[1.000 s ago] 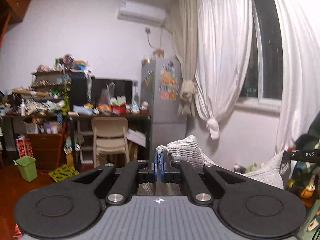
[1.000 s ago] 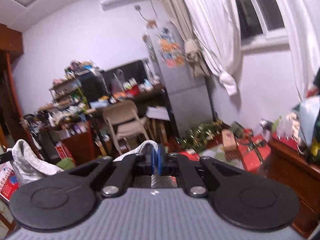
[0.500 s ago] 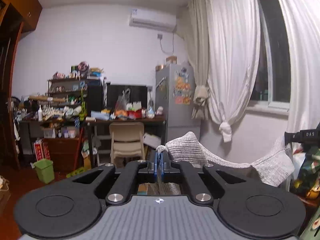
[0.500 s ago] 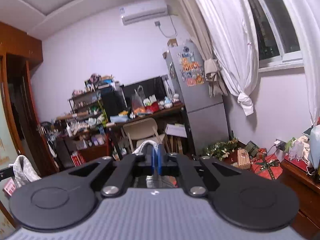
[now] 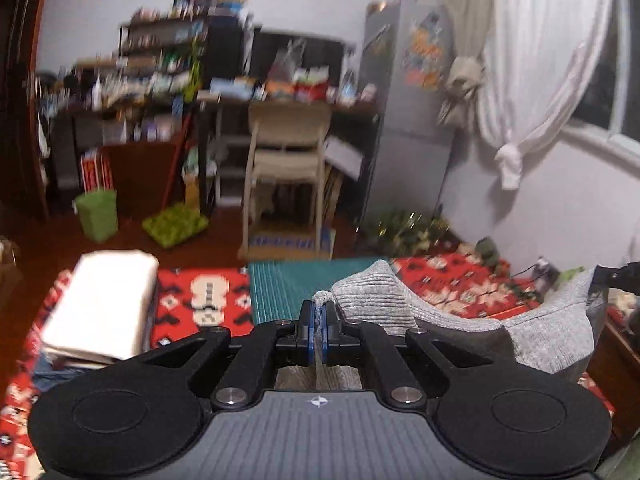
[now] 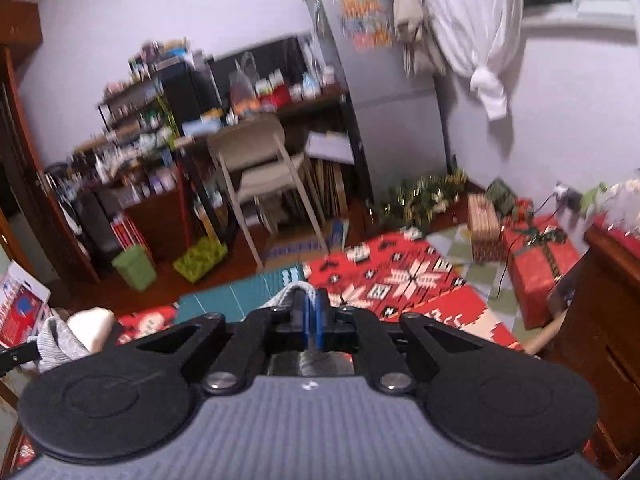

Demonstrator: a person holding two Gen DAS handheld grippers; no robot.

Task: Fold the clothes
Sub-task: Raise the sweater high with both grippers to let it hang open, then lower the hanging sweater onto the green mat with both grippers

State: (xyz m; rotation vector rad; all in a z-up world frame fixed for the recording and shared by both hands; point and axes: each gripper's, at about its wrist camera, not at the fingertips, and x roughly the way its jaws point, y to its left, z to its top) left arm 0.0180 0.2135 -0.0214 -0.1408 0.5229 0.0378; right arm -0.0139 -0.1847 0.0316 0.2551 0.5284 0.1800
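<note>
Spanning sideways between two clamped claws (image 5: pixel 318 322) (image 6: pixel 313 318): grey knit garment (image 5: pixel 460 316), held taut.

garment (image 5: pixel 448 312) – strung between both hand-held grippers | mat (image 5: pixel 280 280) – beneath, folded stack (image 5: pixel 100 304) left of it

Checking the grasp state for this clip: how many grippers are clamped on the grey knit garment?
2. The left gripper pinches one edge of the grey knit garment; the right gripper pinches the other edge, cloth stretched between them.

A beige chair (image 5: pixel 286 168) stands at a cluttered desk (image 5: pixel 280 100), a grey fridge (image 5: pixel 404 120) beside it. A green bin (image 5: pixel 97 216) sits on the floor; wrapped gift boxes (image 6: pixel 536 256) lie near the red patterned cloth's (image 6: pixel 400 280) far corner.
</note>
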